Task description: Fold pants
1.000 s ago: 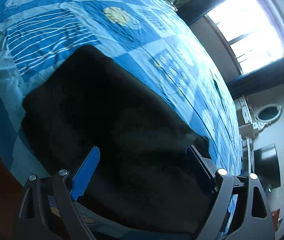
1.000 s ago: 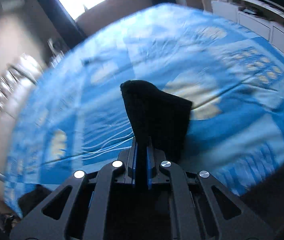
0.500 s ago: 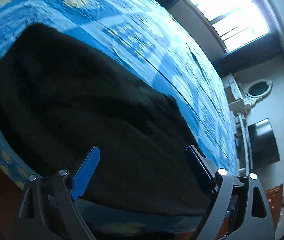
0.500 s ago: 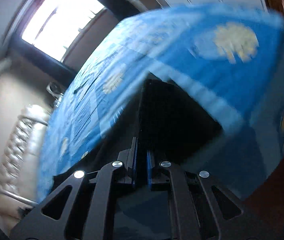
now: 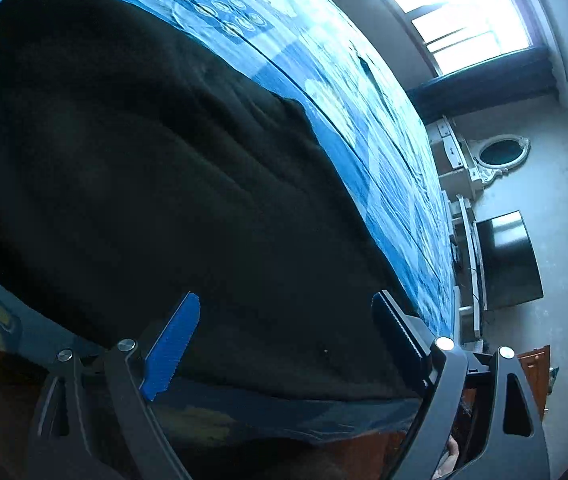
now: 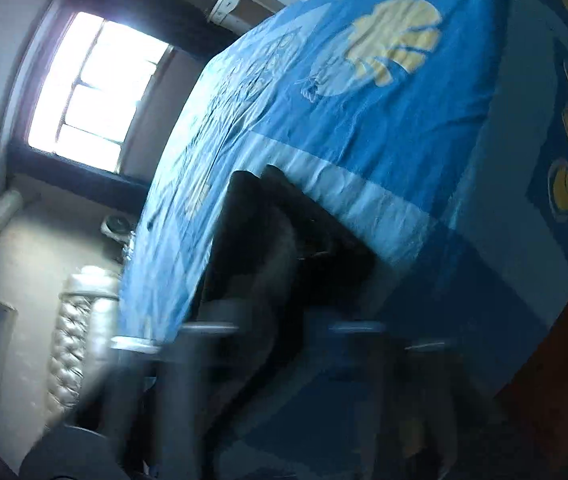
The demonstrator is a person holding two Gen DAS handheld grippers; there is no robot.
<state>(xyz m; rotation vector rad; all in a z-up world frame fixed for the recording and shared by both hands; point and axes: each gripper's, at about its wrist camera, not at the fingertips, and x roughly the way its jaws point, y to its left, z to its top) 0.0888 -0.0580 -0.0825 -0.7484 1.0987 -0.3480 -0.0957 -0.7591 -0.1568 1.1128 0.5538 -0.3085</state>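
Over the near edge of the blue patchwork-print cloth (image 5: pixel 348 92) that covers the surface, the left tongs (image 5: pixel 284 340) hang tilted, their two fingers spread wide with nothing between them. One finger carries a blue ridged pad (image 5: pixel 172 344); the other shows dark. Beneath and ahead of them the black, soft-looking pants (image 5: pixel 144 180) lie spread in a broad, gently rippled mass across the near part of the cloth, their near hem running along the cloth's edge just under the fingers, not touched by them as far as the view shows. Beyond the cloth's far edge stands a bright window (image 5: pixel 456 12).

In the right wrist view the right tongs (image 6: pixel 280 332) are smeared by motion blur and rolled steeply to one side, so whether they are parted or clamped cannot be told. A dark bunched part of the pants (image 6: pixel 280 224) rises just ahead of them, standing against the cloth, whose pale yellow shell print (image 6: pixel 396 36) lies further on.
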